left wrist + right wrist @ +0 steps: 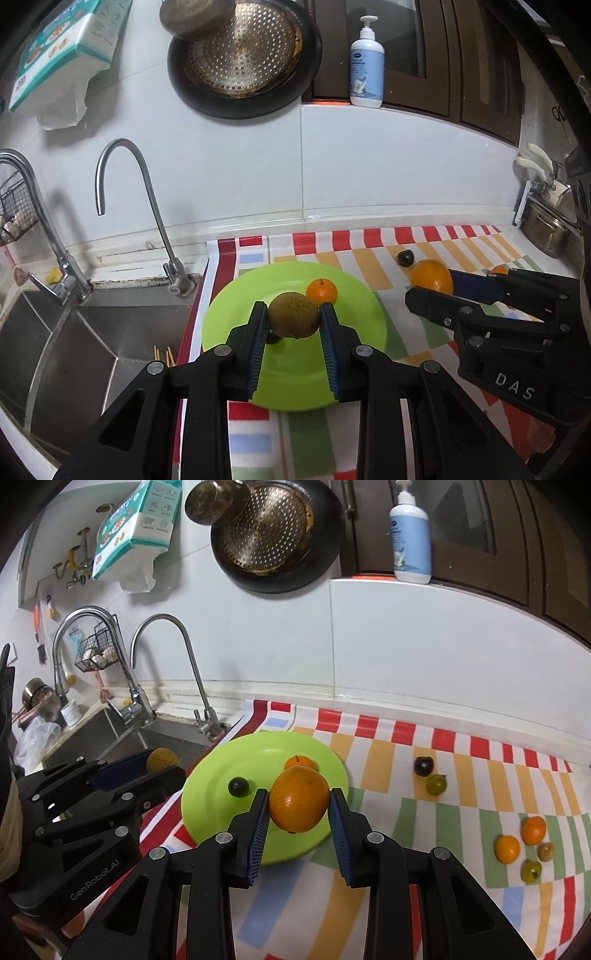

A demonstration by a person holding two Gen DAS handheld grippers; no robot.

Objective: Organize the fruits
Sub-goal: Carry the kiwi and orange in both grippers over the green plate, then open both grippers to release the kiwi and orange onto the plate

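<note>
Brown-green fruit (293, 314): clamped between the blue pads of the left gripper (293, 321), hanging above the green plate (295, 391); the right wrist view shows it off to the left, near the sink edge
Left gripper: jaws drawn in tight on the brown-green fruit, one pad on each side of it
Large orange (298, 799): pinched between the pads of the right gripper (298, 805), held in the air over the plate's near right part
Right gripper: jaws closed in on the large orange, pads pressing both flanks
Green plate: lies on the striped cloth (406, 746) just beside the sink (92, 332)
On the plate: a small orange (300, 762) toward the back and a dark round fruit (238, 786) to its left, apart from each other
Loose fruit, far cloth: a dark plum-like fruit (423, 765) with a greenish one (436, 784) just beside it
Loose fruit, right side: two small oranges (507, 848), a brownish fruit (546, 851) and a green one (531, 870), clustered close together
Sink side: two curved taps (125, 192) stand at the back of the steel basin
Wall: a perforated strainer (243, 55) in a dark pan hangs above; a pump bottle (366, 66) stands on the ledge to its right
</note>
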